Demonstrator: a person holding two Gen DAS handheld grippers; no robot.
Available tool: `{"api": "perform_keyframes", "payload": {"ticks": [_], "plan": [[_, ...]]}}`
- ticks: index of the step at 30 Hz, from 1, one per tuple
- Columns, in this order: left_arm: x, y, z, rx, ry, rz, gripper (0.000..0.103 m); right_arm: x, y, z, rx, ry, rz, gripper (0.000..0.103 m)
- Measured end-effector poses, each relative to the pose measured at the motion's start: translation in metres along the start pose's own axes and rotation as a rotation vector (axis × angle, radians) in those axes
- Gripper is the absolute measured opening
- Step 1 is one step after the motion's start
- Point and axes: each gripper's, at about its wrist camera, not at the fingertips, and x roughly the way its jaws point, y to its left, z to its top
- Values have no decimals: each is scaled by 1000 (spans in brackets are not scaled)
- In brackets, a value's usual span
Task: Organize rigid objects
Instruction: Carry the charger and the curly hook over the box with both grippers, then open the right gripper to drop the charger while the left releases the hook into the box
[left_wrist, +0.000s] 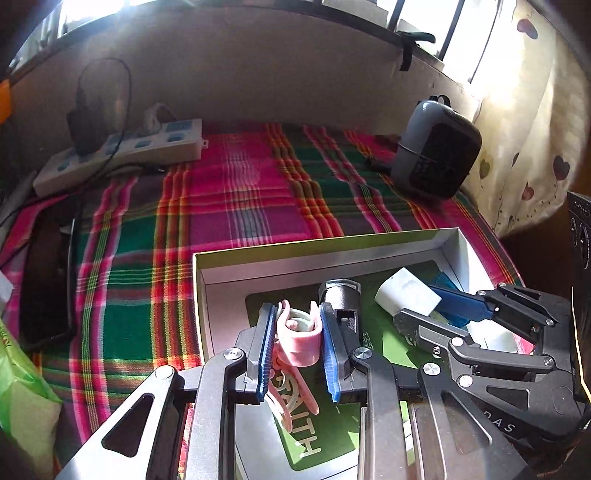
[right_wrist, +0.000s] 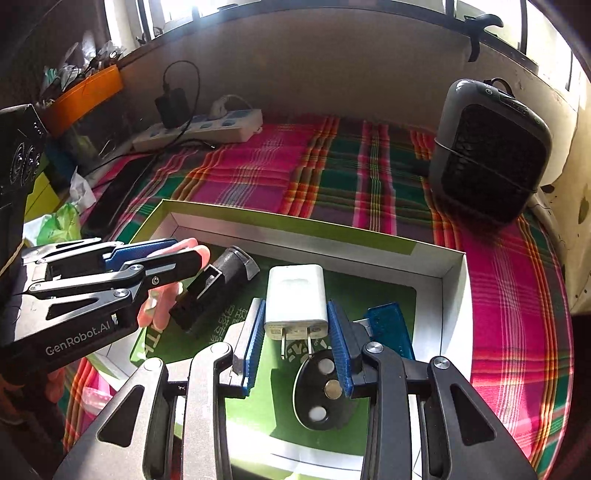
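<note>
Left gripper (left_wrist: 297, 349) pinches a pink clip (left_wrist: 295, 341) over the box (left_wrist: 332, 243). Right gripper (right_wrist: 297, 339) clamps a white charger (right_wrist: 295, 295) above the box floor, beside a black cylinder (right_wrist: 229, 273).

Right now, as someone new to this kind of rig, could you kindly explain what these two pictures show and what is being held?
These are two hand-held grippers, each with its own fisheye camera looking along its blue-padded fingers. In the left camera's view, the left gripper grips a pink plastic clip. In the right camera's view, the right gripper grips a white plug-in charger. Both hover over an open white cardboard box on a plaid cloth, holding a black cylinder and a blue translucent piece.
</note>
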Motion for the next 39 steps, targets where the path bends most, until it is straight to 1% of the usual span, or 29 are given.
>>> {"api": "perform_keyframes", "payload": {"ticks": [11, 22, 28, 33, 36, 39], "plan": [[5, 1, -1, -3, 4, 5, 23, 8, 1, 1, -14, 9, -18, 35], [7, 0, -1, 3, 7, 15, 23, 11, -1, 1, -2, 16, -6, 35], [5, -2, -2, -1, 9, 13, 28, 6, -1, 1, -2, 0, -9, 35], [-4, -1, -5, -9, -3, 22, 35, -1, -2, -1, 8, -13, -8, 36], [-12, 1, -7, -20, -10, 26, 35, -7, -1, -2, 9, -26, -5, 40], [-21, 1, -9, -28, -24, 24, 35, -14, -2, -3, 21, -36, 2, 41]]}}
